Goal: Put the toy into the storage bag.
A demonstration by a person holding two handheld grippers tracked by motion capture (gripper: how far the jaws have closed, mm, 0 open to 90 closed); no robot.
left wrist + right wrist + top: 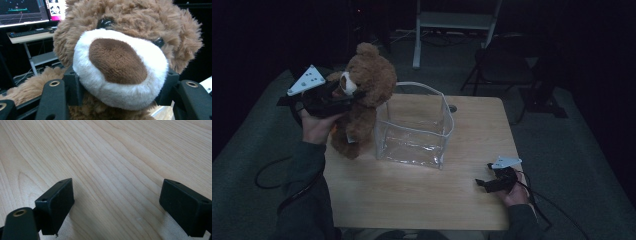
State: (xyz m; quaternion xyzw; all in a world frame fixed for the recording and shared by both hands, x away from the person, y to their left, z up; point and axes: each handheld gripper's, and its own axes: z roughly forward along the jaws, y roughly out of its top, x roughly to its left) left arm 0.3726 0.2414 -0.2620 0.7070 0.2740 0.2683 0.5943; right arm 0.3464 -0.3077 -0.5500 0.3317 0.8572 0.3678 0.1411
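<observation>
While the left gripper (354, 95) clamps the fluffy brown teddy bear's (364, 95) white muzzle at upper left, it should steer over the clear plastic box (414, 125) at centre; right gripper (116, 206) rests open, empty.

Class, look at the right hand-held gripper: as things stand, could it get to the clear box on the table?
Probably yes. The right hand-held gripper rests open on the table with nothing between its jaws, and only bare wood lies between it and the clear box. The bear, held by the left hand-held gripper, is on the box's far side.
</observation>
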